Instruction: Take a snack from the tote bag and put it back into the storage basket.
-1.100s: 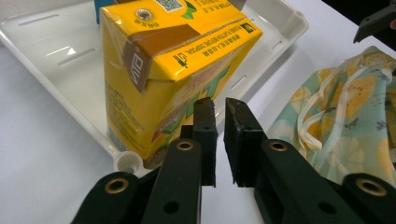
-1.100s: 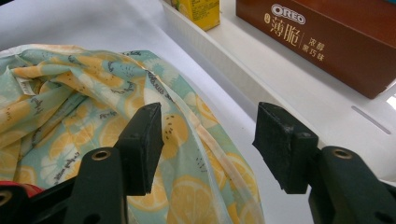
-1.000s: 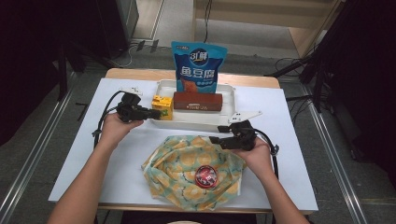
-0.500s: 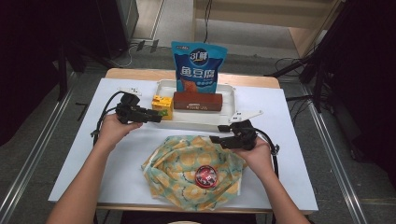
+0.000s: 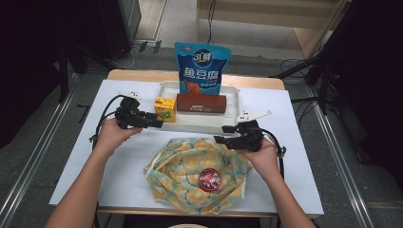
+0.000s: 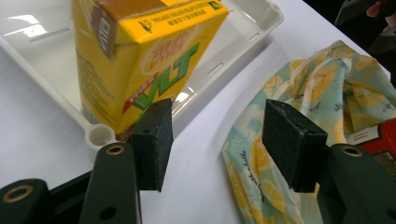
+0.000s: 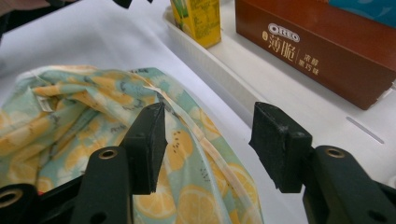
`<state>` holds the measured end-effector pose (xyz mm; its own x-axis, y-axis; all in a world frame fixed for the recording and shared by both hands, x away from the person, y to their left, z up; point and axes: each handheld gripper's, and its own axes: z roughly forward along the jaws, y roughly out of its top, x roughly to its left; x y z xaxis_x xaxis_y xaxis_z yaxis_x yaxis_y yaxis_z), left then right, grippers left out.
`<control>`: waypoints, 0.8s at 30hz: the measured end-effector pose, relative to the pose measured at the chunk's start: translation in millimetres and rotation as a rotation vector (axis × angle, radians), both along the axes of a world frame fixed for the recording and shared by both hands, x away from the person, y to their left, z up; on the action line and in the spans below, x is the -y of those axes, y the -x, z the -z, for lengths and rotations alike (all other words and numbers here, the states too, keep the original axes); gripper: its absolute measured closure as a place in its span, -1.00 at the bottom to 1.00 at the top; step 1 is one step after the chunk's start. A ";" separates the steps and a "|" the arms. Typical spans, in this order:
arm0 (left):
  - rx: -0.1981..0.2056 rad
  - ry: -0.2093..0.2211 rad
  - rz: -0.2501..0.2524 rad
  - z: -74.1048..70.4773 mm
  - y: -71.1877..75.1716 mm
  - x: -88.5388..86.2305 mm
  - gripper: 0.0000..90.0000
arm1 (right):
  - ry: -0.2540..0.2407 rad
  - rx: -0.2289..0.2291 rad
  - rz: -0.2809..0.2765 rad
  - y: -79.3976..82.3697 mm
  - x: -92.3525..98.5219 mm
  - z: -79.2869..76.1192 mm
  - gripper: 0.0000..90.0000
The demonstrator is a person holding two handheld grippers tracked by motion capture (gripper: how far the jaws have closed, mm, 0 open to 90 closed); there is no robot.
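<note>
White table, tray (image 5: 233, 102) at the back, and the yellow juice carton (image 5: 165, 109) stands in the tray's near left corner. The left gripper (image 5: 159, 121) has just been opening: jaws wide, nothing between them, carton just beyond. It looks light and crushable, so grip its flat sides gently. The right gripper (image 5: 219, 139) hovers open over the lemon-print cloth (image 5: 190, 166). The left gripper view shows the carton's label up close; the high view places it in the tray.

1. High view: table (image 5: 119, 156) evenly lit from overhead, surrounding floor dark, picture soft and low-res.
2. Left gripper view: glare streaks on tray (image 6: 42, 32) floor, near jaws slightly blurred.
3. Right gripper view: sharp centre, soft shadows under cloth (image 7: 70, 116).
</note>
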<state>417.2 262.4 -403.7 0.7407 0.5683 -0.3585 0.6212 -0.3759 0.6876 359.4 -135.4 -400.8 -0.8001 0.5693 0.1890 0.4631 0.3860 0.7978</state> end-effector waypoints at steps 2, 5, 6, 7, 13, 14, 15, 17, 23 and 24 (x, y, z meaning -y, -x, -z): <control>0.008 -0.001 0.004 -0.7 4.4 0.0 -0.04 | 0.004 -0.001 -0.002 1.3 -0.3 -1.2 0.05; 0.012 -0.011 0.006 -1.5 8.9 0.1 -0.04 | 0.012 -0.002 -0.010 3.1 -3.0 -1.3 0.07; 0.007 -0.007 0.008 -1.5 10.2 0.1 -0.04 | 0.014 -0.005 -0.011 3.5 -4.1 -1.7 0.07; 0.008 -0.007 0.009 -1.6 11.7 0.1 -0.05 | 0.013 -0.004 -0.013 3.7 -4.9 -1.9 0.07; 0.013 -0.006 0.019 -1.4 18.3 1.2 -0.08 | 0.022 -0.027 -0.024 15.7 -4.5 0.7 0.07; 0.010 -0.012 0.017 -1.3 19.5 1.2 -0.08 | 0.023 -0.027 -0.025 17.9 -4.2 0.6 0.07; 0.008 -0.009 0.020 -0.7 20.6 0.9 -0.08 | 0.025 -0.029 -0.028 19.8 -3.9 0.5 0.08; 0.008 -0.011 0.017 -0.4 23.9 0.9 -0.08 | 0.024 -0.033 -0.031 23.3 -3.8 0.3 0.08; 0.013 -0.012 0.030 -1.9 34.5 1.0 -0.09 | 0.031 -0.033 -0.030 28.1 -2.4 0.3 0.11; 0.015 -0.015 0.029 -1.4 36.4 0.7 -0.09 | 0.032 -0.032 -0.028 28.7 -1.8 0.1 0.12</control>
